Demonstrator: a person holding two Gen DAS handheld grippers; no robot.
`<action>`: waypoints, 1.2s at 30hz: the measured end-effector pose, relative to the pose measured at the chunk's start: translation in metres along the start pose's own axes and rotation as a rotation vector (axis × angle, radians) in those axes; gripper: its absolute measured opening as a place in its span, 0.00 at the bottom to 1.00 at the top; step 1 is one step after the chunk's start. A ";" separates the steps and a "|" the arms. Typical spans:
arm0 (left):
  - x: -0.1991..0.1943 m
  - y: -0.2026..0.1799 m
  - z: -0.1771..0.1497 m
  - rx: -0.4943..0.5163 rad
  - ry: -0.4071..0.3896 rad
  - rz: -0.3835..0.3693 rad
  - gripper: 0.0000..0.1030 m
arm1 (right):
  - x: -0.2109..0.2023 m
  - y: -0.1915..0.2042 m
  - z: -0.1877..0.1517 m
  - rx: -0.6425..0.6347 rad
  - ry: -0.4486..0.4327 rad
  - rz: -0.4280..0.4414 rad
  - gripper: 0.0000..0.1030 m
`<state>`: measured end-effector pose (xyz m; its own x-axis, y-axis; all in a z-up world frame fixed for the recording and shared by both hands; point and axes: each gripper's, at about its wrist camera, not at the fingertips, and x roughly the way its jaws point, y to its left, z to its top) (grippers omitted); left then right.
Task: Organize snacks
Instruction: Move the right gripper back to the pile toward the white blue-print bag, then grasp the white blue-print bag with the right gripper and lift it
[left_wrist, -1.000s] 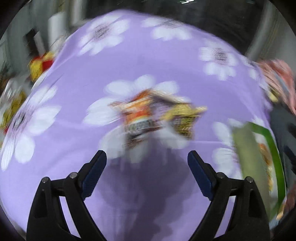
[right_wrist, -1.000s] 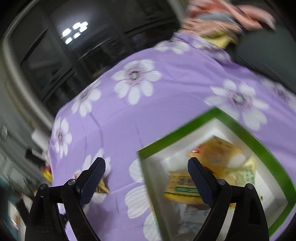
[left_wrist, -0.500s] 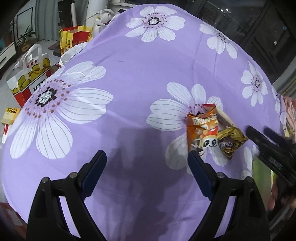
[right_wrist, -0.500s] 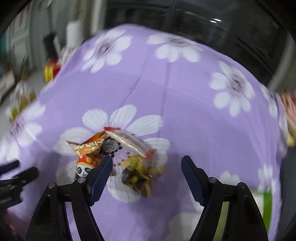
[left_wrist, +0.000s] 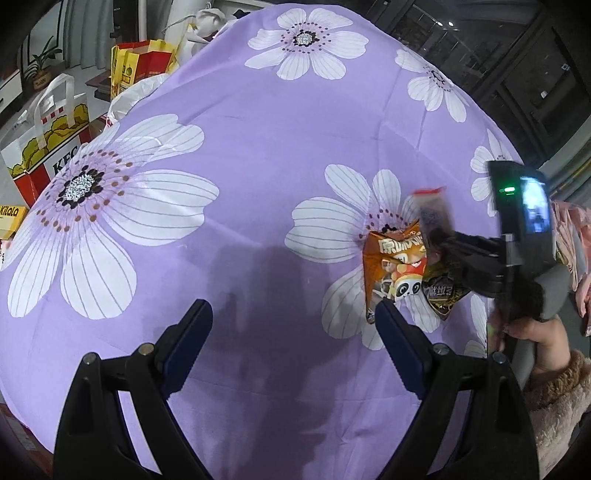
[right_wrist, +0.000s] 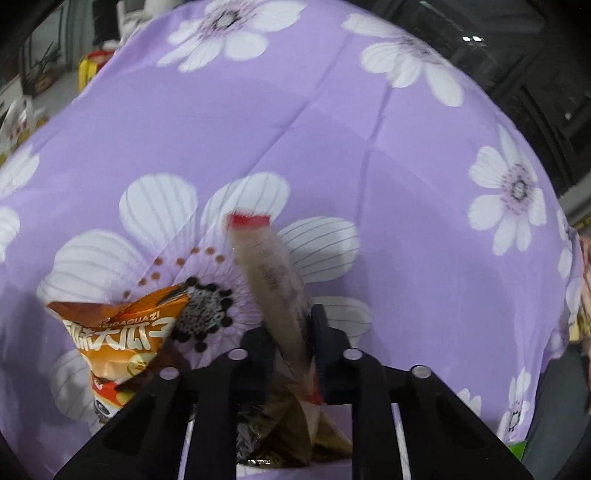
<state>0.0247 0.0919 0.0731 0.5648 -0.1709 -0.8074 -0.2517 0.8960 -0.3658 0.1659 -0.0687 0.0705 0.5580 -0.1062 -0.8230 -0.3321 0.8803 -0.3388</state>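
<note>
On the purple flowered cloth (left_wrist: 258, 122) lie an orange panda snack bag (left_wrist: 391, 269) and a dark gold packet (left_wrist: 441, 295). My right gripper (right_wrist: 293, 332) is shut on a long clear snack packet with red ends (right_wrist: 269, 273), tilted up off the cloth; it also shows in the left wrist view (left_wrist: 434, 218). The orange bag (right_wrist: 118, 332) lies left of the right gripper and the gold packet (right_wrist: 273, 439) sits under it. My left gripper (left_wrist: 291, 339) is open and empty, over bare cloth left of the snacks.
Off the table's left edge stand a KFC paper bag (left_wrist: 48, 144), a red and yellow bag (left_wrist: 140, 62) and a yellow box (left_wrist: 11, 221). A green box corner (right_wrist: 517, 448) shows at lower right in the right wrist view. Dark windows lie behind.
My right gripper has moved down onto the snack pile and shut on the long clear packet. My left gripper stayed open and shifted slightly.
</note>
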 end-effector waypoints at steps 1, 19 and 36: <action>0.001 0.000 0.000 0.000 0.004 0.003 0.87 | -0.007 -0.005 -0.001 0.026 -0.010 0.016 0.13; 0.023 -0.015 -0.014 0.032 0.132 -0.035 0.87 | -0.044 -0.002 -0.140 0.497 0.141 0.671 0.16; 0.052 -0.088 -0.056 0.235 0.242 -0.268 0.49 | -0.018 -0.043 -0.142 0.686 0.123 0.533 0.47</action>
<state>0.0326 -0.0185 0.0374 0.3777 -0.4765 -0.7939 0.0808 0.8711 -0.4844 0.0622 -0.1704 0.0356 0.3599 0.3840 -0.8503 0.0271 0.9067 0.4210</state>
